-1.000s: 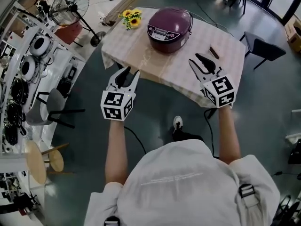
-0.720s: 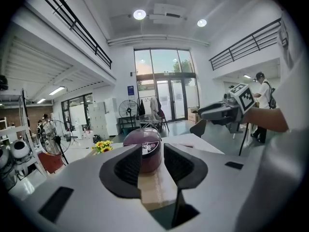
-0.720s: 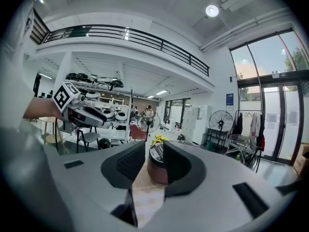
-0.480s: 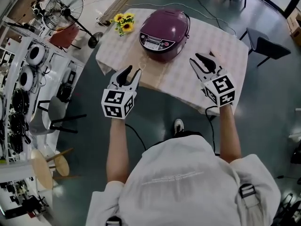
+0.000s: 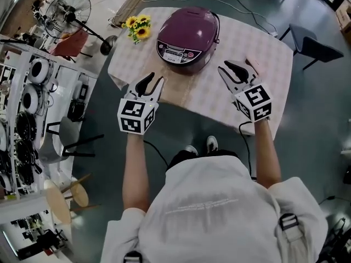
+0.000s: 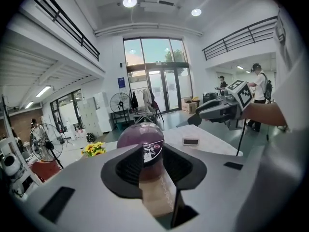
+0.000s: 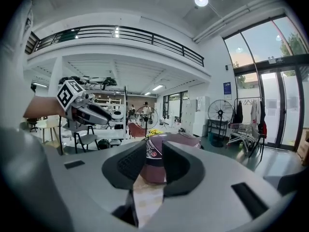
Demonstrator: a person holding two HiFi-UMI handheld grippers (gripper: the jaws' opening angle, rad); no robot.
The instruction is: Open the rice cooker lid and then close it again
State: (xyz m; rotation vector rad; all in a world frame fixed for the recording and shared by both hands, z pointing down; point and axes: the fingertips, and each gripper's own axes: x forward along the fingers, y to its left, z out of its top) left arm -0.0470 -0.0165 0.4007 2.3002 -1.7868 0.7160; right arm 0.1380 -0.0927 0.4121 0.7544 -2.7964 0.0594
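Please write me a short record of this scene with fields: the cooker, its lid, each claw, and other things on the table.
rice cooker: purple, on the table, control panel towards the person
lid: shut
left claw: at the table's near edge, apart from the cooker, empty; jaws apart, have just been closing
right claw: over the table, apart from the cooker, empty; jaws apart, have just been closing
other: sunflowers beside the cooker
progress: lid not yet touched

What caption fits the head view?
Left gripper and right gripper, empty, jaws just narrowing, face the closed rice cooker on the table.
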